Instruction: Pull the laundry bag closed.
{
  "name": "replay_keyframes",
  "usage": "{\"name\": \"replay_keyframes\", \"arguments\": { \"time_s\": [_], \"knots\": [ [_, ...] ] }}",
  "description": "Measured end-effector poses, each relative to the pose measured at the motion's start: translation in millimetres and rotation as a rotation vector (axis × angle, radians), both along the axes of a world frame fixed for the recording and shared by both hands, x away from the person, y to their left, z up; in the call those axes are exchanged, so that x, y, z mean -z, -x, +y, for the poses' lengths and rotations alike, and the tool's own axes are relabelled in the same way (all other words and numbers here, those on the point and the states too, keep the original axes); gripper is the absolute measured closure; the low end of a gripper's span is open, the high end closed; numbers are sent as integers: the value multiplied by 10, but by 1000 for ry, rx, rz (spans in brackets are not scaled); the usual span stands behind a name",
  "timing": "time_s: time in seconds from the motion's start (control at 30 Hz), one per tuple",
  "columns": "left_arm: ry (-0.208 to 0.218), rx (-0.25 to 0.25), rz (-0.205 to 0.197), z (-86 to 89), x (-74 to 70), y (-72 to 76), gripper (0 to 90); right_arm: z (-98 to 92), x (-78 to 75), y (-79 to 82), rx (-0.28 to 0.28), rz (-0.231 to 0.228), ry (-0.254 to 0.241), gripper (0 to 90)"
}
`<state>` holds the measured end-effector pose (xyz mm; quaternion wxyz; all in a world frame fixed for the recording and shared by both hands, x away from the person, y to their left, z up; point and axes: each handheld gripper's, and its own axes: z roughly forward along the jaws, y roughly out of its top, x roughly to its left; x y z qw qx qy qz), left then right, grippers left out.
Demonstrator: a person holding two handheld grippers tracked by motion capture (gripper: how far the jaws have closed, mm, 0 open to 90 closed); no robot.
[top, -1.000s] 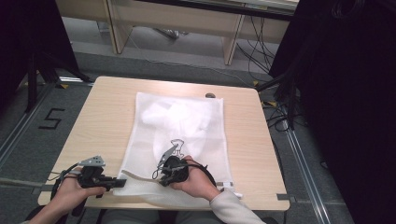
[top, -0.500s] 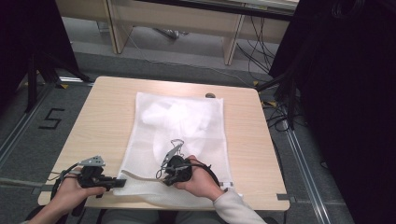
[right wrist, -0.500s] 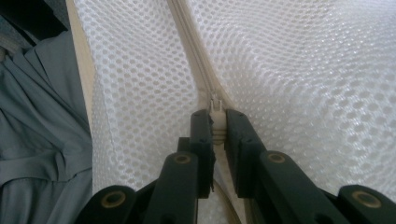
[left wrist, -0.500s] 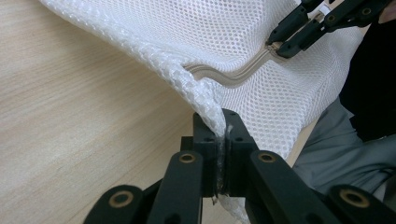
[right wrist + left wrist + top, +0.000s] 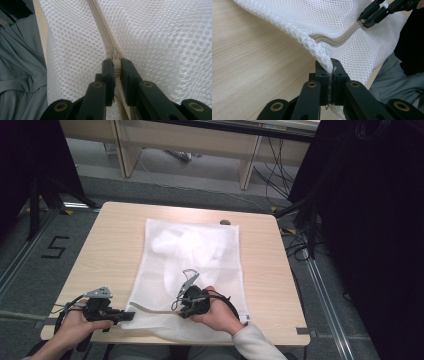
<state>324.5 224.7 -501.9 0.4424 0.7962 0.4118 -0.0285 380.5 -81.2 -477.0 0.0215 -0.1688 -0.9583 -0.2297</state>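
A white mesh laundry bag [image 5: 200, 255] lies flat on the wooden table [image 5: 110, 245] with white cloth inside. At the near left, my left gripper [image 5: 131, 314] is shut on the bag's corner, and the mesh [image 5: 325, 58] is pinched between its jaws. My right gripper [image 5: 179, 311] sits at the bag's near edge, shut on the zipper pull [image 5: 115, 58]. The beige zipper [image 5: 152, 310] runs between the two grippers and continues ahead of the pull [image 5: 100, 22]. In the left gripper view, the right gripper [image 5: 362, 22] holds the zipper at the top right.
A small dark object [image 5: 225, 222] lies at the table's far edge. Beyond it stand wooden desks [image 5: 190, 140], with cables on the floor. A black curtain [image 5: 370, 220] hangs on the right. The person's grey trousers [image 5: 20, 75] are just below the near table edge.
My right gripper has shifted slightly to the right along the bag's near edge, still on the zipper pull. The left gripper has kept still on the corner.
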Motion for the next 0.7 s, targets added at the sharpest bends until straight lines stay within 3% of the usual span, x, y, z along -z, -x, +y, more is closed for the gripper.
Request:
{"name": "replay_keyframes", "arguments": {
  "time_s": [0.17, 0.27, 0.3, 0.7],
  "knots": [
    [1, -2, 2, 2, -1, 2, 856, -5, -14, 14, 23, 7, 2, 823],
    [-1, -3, 1, 2, -1, 3, 856, -29, -12, -4, -2, -3, 0, 822],
    [1, -5, -1, 1, 0, 3, 857, -37, -17, 4, 24, 2, 4, 823],
    [-1, -2, 0, 2, 0, 3, 856, -101, -45, 1, 24, -1, 6, 822]
  ]
}}
